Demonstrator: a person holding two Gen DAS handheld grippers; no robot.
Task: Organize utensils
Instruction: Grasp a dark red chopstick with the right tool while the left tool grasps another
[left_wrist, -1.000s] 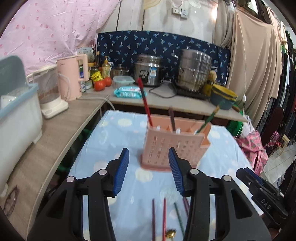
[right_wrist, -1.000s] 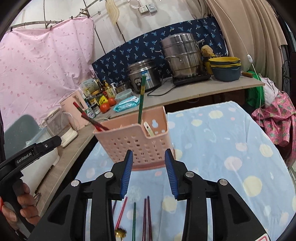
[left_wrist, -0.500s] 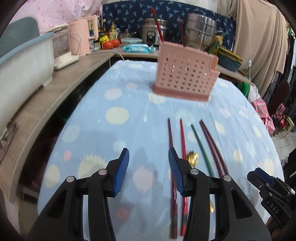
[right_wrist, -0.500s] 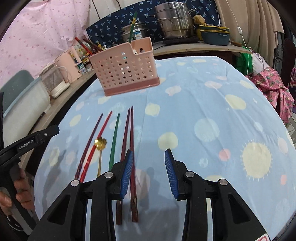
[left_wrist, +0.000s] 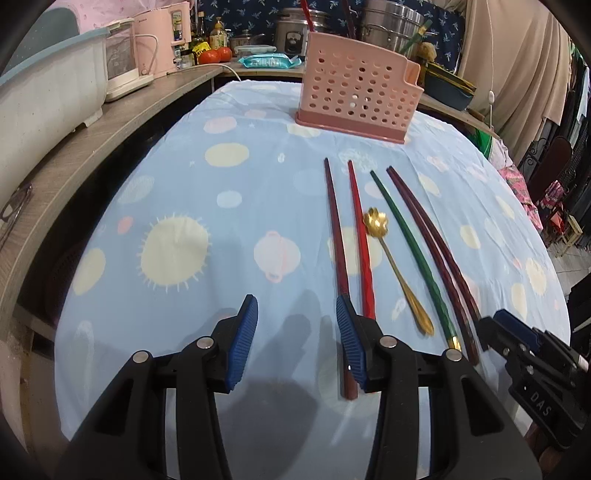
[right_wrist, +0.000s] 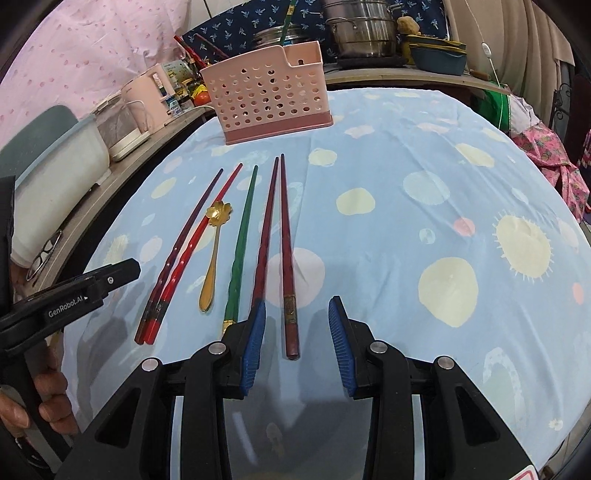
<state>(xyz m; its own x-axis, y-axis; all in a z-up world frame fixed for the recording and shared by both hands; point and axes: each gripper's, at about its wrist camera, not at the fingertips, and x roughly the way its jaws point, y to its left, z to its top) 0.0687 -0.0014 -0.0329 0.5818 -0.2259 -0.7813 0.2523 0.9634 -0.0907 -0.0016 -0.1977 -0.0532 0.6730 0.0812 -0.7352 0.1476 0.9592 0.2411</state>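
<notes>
Between R tool (right_wrist: 293, 338) pads: dark-red chopstick (right_wrist: 287, 258).

The bench (right_wrist: 424, 155) is covered with a pale blue cloth (left_wrist: 192, 192) printed with cream dots and suns. At its far end stands a pink perforated utensil holder (left_wrist: 356, 99), upright, with a few sticks rising from it. Nearer, in a loose row running near to far, lie the loose utensils — a dark brown chopstick (left_wrist: 334, 236) on the left, a red chopstick (left_wrist: 360, 236) just beside it, a gold spoon (left_wrist: 391, 266) with a flower-shaped bowl, a green chopstick (left_wrist: 410, 247), and two dark maroon chopsticks (left_wrist: 436, 251) close together on the right. All lie flat on the cloth, well apart from the holder.
</notes>
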